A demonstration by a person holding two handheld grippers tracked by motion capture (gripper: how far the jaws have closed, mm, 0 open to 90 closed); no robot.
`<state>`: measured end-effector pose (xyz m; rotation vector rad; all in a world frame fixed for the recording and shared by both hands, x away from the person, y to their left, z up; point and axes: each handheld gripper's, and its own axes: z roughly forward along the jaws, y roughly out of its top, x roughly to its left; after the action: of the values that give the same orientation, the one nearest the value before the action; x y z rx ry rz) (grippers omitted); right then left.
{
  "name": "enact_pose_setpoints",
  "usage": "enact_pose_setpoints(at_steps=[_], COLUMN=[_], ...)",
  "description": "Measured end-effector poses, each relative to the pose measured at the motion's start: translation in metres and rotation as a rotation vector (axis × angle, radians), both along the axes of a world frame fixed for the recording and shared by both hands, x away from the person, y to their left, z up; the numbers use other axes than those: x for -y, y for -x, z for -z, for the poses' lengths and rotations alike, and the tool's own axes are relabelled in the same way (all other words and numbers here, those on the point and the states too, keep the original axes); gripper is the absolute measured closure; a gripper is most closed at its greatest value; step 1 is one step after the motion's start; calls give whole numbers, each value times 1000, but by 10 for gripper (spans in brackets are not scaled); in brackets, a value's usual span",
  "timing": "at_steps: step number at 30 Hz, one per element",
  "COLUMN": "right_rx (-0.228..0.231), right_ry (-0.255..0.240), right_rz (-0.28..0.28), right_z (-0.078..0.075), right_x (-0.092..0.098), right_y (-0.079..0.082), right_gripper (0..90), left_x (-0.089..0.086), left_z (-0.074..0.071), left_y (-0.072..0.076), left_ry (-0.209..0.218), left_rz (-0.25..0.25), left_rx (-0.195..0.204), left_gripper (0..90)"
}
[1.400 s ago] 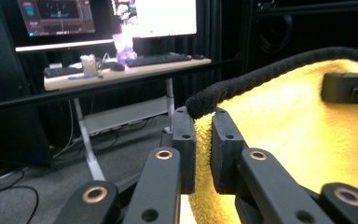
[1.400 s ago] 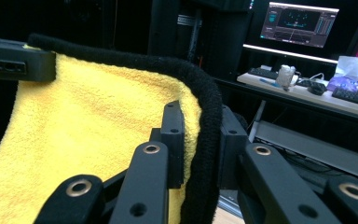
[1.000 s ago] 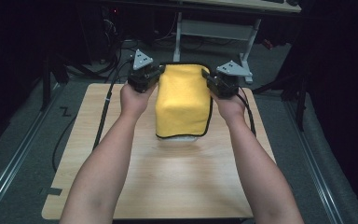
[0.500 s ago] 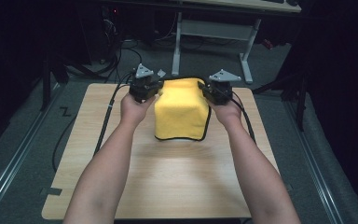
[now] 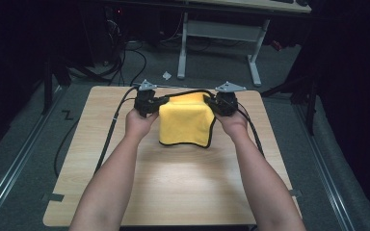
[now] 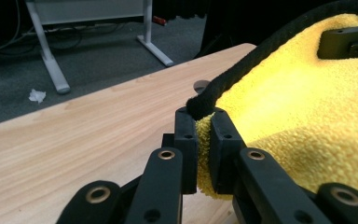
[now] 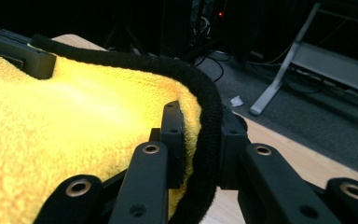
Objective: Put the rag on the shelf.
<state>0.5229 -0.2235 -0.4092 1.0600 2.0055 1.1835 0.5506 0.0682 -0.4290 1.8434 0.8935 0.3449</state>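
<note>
- High view: a yellow cloth [image 5: 185, 122] with a black hem hangs between the two grippers above the far half of the wooden table [image 5: 173, 187]. Its lower edge drapes toward six o'clock and seems to reach the tabletop, though contact is hard to judge from above.
- High view: the left gripper [image 5: 155, 102] sits at nine o'clock of the cloth, the right gripper [image 5: 211, 102] at three o'clock. Their jaw tips are buried in the cloth's top corners, so the grip itself is hidden here. The person's forearms are cut off by the bottom edge, and the room around the table is too dark to make out beyond a desk frame [image 5: 217, 43] at twelve o'clock.
- Left gripper view: the jaws are pinched tight on a corner of the cloth [image 6: 307, 121], with yellow pile squeezed between the pads and the black hem [image 6: 242, 74] running off toward one o'clock. The right gripper [image 6: 349, 42] is only a dark block, cut off at the upper right edge.
- Right gripper view: the jaws clamp the cloth [image 7: 65, 140] right on its thick black hem [image 7: 200, 121], which keeps them a little apart. The left gripper [image 7: 21, 53] shows at ten o'clock as a dark bar, partly sunk in the cloth.
</note>
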Motion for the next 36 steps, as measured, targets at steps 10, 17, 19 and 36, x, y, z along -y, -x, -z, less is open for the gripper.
enact_pose_setpoints(at_steps=[10,17,19,36], right_rx=[-57,-86,-91,-85], right_ry=[-81,-106,-89,-56], right_rz=[9,17,50,119], right_z=[17,26,30,32], right_x=[5,6,8,22], right_y=[0,0,-1,-1], right_gripper=[763,740,701,600], left_x=[-2,-7,-9,-25], left_z=[12,22,25,33], left_y=[4,7,8,9], left_ry=[-10,-4,-15,-42], left_rz=[20,21,11,-34], left_rx=[-22,-45,-44,-92], left_gripper=[833,832,828,663])
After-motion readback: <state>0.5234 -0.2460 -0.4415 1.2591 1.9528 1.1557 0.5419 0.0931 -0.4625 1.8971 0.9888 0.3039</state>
